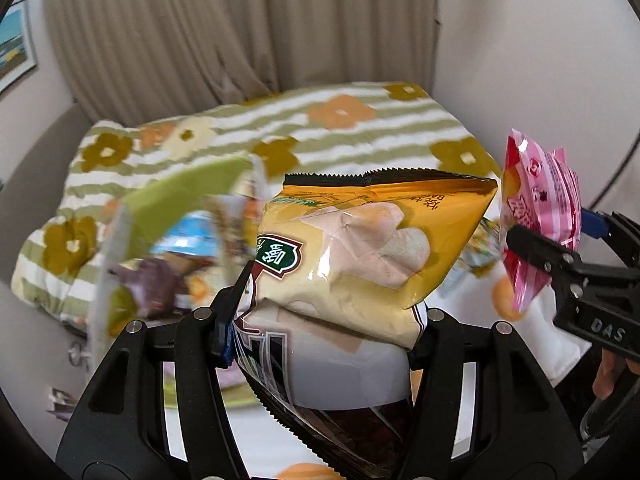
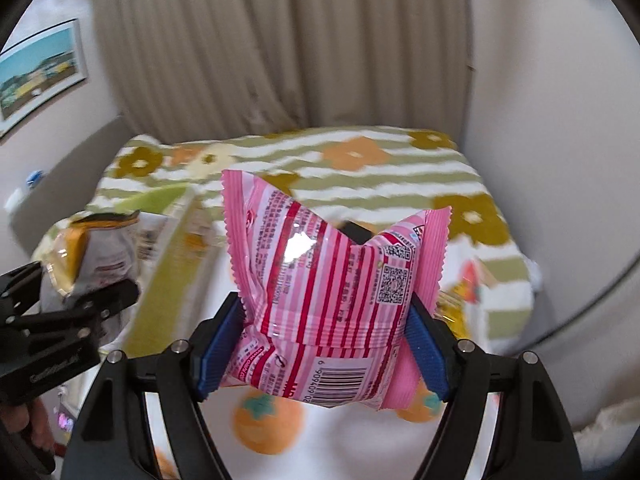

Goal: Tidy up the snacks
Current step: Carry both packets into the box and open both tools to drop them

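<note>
My left gripper (image 1: 332,312) is shut on a yellow snack bag (image 1: 372,240) with a green crest, held up above the bed. My right gripper (image 2: 326,320) is shut on a pink striped snack bag (image 2: 332,280), its blue pads (image 2: 220,344) pressing both sides. From the left wrist view the pink striped snack bag (image 1: 540,208) and right gripper (image 1: 548,248) hang at the right. In the right wrist view the yellow snack bag (image 2: 96,248) and left gripper (image 2: 80,300) are at the left. A green box (image 1: 180,200) with several snack packs (image 1: 188,240) lies blurred at the left.
A floral striped blanket (image 1: 340,120) covers the bed, with a white sheet printed with orange fruit (image 2: 264,424) below. Beige curtains (image 1: 240,32) hang behind, a framed picture (image 2: 40,68) is on the left wall, and more snack packs (image 2: 460,304) lie at the right.
</note>
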The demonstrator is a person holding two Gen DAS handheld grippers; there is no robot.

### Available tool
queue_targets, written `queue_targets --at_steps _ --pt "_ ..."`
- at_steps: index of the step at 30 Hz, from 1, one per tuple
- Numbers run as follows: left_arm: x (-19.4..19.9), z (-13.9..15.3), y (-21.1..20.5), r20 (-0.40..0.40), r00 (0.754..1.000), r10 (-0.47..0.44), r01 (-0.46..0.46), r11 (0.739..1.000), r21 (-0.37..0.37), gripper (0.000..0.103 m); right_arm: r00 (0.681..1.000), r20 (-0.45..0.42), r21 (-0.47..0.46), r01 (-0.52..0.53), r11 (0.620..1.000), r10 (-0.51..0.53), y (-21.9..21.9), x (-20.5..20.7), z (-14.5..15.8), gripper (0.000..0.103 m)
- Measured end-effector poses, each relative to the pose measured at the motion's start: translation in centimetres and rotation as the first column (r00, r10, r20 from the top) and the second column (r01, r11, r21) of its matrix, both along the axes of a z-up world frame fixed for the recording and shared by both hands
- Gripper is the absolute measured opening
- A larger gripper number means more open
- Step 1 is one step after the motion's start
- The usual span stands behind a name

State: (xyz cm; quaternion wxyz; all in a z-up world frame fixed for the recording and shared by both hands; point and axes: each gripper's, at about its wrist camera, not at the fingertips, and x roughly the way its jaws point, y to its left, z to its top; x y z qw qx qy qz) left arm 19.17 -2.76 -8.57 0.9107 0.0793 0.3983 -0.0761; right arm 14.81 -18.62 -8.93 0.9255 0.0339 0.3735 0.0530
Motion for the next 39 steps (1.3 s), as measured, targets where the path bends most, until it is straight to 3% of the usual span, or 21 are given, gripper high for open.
queue_targets --at_steps 9,14,18,21,22,23,29,39 --pt "1.2 1.6 11.2 0.036 0.989 0.141 -0.142 0.989 0.028 0.054 0.978 0.04 0.044 -0.205 0.978 0.203 11.4 2.5 1.6 0.074" --pt "2.1 -0.3 16.2 -0.018 0.986 0.164 -0.163 0.985 0.056 0.054 0.97 0.019 0.067 -0.245 0.967 0.244 16.1 4.1 0.9 0.074" --pt "3.1 -2.6 18.7 -0.102 0.986 0.135 -0.132 0.991 0.035 0.055 0.971 -0.013 0.077 -0.236 0.969 0.237 18.4 4.6 -0.1 0.074" --pt "3.6 -3.7 19.7 -0.134 0.986 0.096 -0.097 0.995 -0.002 0.072 0.978 -0.036 0.079 -0.204 0.976 0.208 19.3 4.6 -0.5 0.074" --pt "3.7 -4.0 19.9 -0.142 0.986 0.085 -0.088 0.996 -0.01 0.096 0.98 -0.041 0.077 -0.19 0.979 0.194 19.6 4.5 -0.6 0.074" --pt "3.7 -4.1 20.3 -0.137 0.988 0.077 -0.081 0.996 -0.022 0.103 0.982 -0.047 0.075 -0.177 0.981 0.181 19.8 4.5 -0.6 0.074" --pt "2.8 -3.9 21.4 -0.126 0.991 0.038 -0.049 0.995 -0.084 0.103 0.987 -0.086 0.054 -0.13 0.99 0.134 20.1 4.0 -1.2 0.074" --pt "1.3 -4.6 24.7 -0.157 0.98 0.126 -0.151 0.975 -0.161 0.102 0.962 -0.18 0.059 -0.197 0.979 0.205 22.4 6.1 -3.0 0.078"
